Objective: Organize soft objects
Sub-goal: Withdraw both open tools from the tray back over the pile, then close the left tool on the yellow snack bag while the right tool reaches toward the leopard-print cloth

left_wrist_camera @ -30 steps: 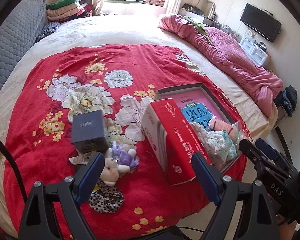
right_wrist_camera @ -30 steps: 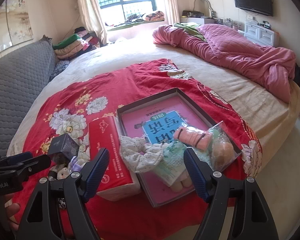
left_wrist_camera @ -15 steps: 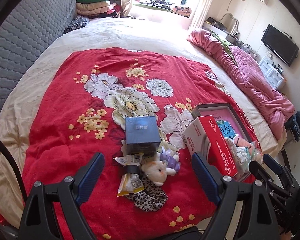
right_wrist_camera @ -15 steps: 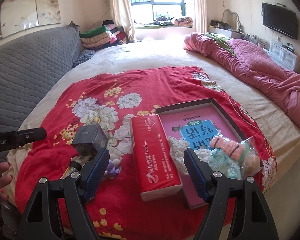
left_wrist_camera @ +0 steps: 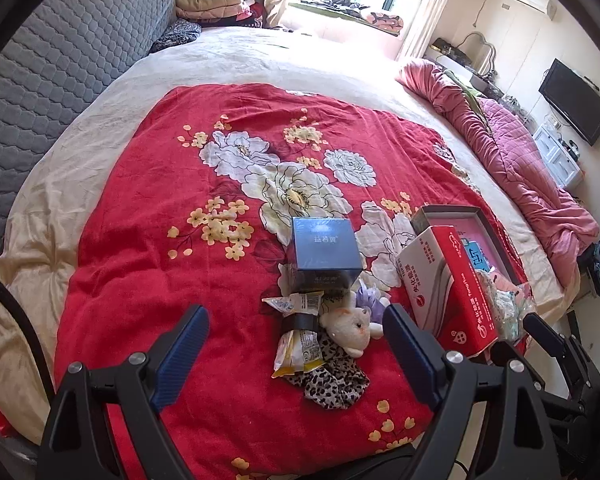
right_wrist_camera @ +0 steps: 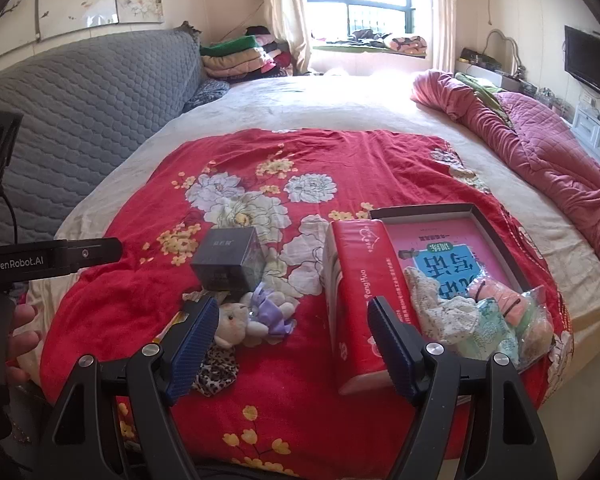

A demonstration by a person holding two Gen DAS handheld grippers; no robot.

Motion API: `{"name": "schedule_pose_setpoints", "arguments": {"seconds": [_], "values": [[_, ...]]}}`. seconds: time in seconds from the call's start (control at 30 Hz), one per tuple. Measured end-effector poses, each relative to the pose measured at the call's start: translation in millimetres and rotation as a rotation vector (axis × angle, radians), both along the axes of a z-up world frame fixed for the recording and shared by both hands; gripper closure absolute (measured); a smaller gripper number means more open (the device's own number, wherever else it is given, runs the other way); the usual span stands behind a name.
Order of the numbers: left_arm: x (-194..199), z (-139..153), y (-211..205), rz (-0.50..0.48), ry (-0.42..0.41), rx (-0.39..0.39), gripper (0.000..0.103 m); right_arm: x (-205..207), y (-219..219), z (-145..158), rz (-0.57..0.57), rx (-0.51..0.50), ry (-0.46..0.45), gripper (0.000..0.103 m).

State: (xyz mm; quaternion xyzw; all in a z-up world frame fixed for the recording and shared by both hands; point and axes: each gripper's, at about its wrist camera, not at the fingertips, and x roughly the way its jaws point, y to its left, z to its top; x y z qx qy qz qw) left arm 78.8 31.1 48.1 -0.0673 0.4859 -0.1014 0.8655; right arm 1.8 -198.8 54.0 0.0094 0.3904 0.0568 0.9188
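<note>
Both sets of tongs spread wide and empty: left gripper (left_wrist_camera: 296, 336) poised above the white plush bear (left_wrist_camera: 350, 326), right gripper (right_wrist_camera: 290, 330) near the red tissue pack (right_wrist_camera: 358, 300). Bear lying against the leopard scrunchie (left_wrist_camera: 332, 380) beside the dark box (left_wrist_camera: 326, 254). Likely lined up for a pick toward the tray (right_wrist_camera: 496, 236), already holding soft bits.

Bed layout, near edge.
Plush toy (left_wrist_camera: 354, 325) before box (left_wrist_camera: 325, 254); tissue pack (left_wrist_camera: 448, 288) right, tray (left_wrist_camera: 496, 236) beyond.
</note>
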Motion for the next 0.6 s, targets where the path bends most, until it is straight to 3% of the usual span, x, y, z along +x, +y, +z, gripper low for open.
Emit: {"name": "schedule_pose_setpoints", "arguments": {"seconds": [0.6], "values": [[2.0,-44.8,4.0,0.005,0.083,0.017,0.015,13.6,41.6,-52.7,0.163,-0.064,0.12,0.025]]}}
